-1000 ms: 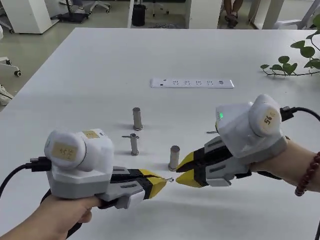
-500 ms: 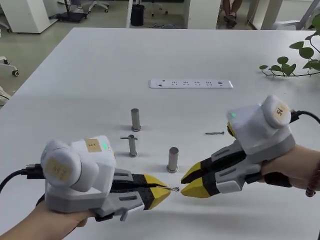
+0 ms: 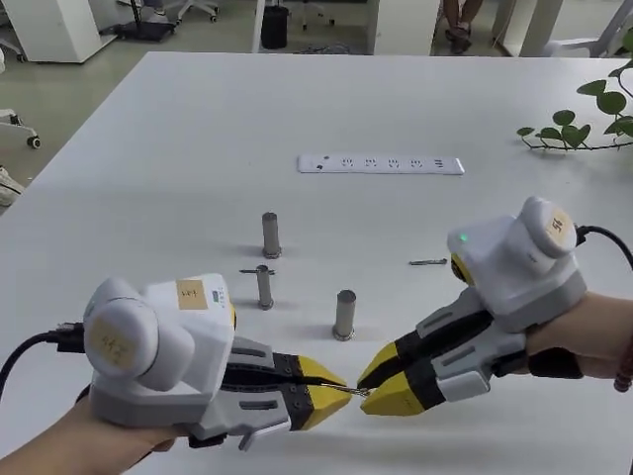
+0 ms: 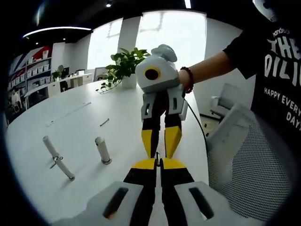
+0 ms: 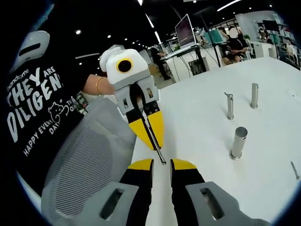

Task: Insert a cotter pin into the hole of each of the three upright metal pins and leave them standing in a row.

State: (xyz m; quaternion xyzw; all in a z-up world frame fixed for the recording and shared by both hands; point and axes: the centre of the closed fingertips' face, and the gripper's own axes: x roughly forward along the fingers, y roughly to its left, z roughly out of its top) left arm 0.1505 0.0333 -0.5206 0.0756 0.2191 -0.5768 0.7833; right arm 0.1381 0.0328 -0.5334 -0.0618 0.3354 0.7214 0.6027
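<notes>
While left tongs [image 4: 159, 162] tight on one cotter pin [image 5: 157, 148], right tongs [image 5: 162, 165] agape, three metal pins [image 3: 271, 235] [image 3: 264, 286] [image 3: 344, 315] upright.

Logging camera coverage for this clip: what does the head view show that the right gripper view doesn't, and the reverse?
Head view adds the power strip and the plant. Right gripper view adds the person's printed black shirt and a mesh chair back. Shared: three metal pins, one already pinned, and the left tool shut on a cotter pin, its tip at the open right tool.
</notes>
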